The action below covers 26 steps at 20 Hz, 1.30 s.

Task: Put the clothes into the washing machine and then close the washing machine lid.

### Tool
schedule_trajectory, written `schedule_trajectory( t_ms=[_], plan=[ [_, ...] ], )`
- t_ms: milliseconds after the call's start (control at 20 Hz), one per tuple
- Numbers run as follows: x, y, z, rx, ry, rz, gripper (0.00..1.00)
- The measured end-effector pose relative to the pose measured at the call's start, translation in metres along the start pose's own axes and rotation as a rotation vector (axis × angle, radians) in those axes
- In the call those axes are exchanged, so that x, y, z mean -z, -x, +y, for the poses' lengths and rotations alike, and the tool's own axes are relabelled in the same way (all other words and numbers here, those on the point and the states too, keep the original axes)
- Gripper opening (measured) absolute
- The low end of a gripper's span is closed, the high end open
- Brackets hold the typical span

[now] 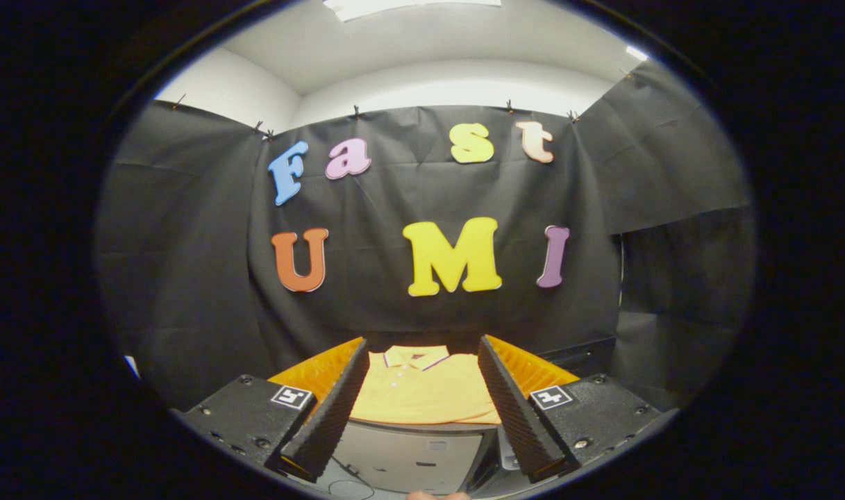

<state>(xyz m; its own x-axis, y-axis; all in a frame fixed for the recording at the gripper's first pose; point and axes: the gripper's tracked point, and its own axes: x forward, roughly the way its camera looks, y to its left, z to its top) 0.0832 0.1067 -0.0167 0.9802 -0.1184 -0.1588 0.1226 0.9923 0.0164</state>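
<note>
Orange cloth: a polo shirt (pixel 422 392), folded flat, low in the middle of the frame, seen between the two fingers and beyond them.
Shirt direction: collar toward the black cloth wall (pixel 422 201), lower hem toward the camera; long axis runs from the fingers to the wall.
Shirt look: pale collar with a dark stripe along its edge, short buttoned opening below it, smooth surface.
Shirt support: it lies on top of a pale grey washing machine (pixel 408 455), whose front face shows beneath the hem; lid state cannot be told.
Gripper (pixel 419 361): fingers spread wide apart, holding nothing, one each side of the shirt, not touching it.
Backdrop: white wall and ceiling above the cloth.
</note>
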Motion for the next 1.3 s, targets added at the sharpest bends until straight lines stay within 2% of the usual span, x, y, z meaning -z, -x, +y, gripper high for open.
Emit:
schedule_trajectory(
  t_ms=[250,500,650,850,1100,1300],
  plan=[
    [0.018,-0.082,0.021,-0.055,-0.015,0.115,0.99],
    [0.050,-0.159,0.034,-0.084,0.044,0.369,0.99],
    [0.068,-0.191,0.046,-0.116,0.000,0.531,0.99],
    [0.094,-0.217,0.046,-0.099,-0.054,0.727,0.99],
    [0.129,-0.241,0.027,-0.004,0.036,0.917,0.99],
    [0.152,-0.248,0.026,0.025,0.012,1.092,0.99]
  ],
)
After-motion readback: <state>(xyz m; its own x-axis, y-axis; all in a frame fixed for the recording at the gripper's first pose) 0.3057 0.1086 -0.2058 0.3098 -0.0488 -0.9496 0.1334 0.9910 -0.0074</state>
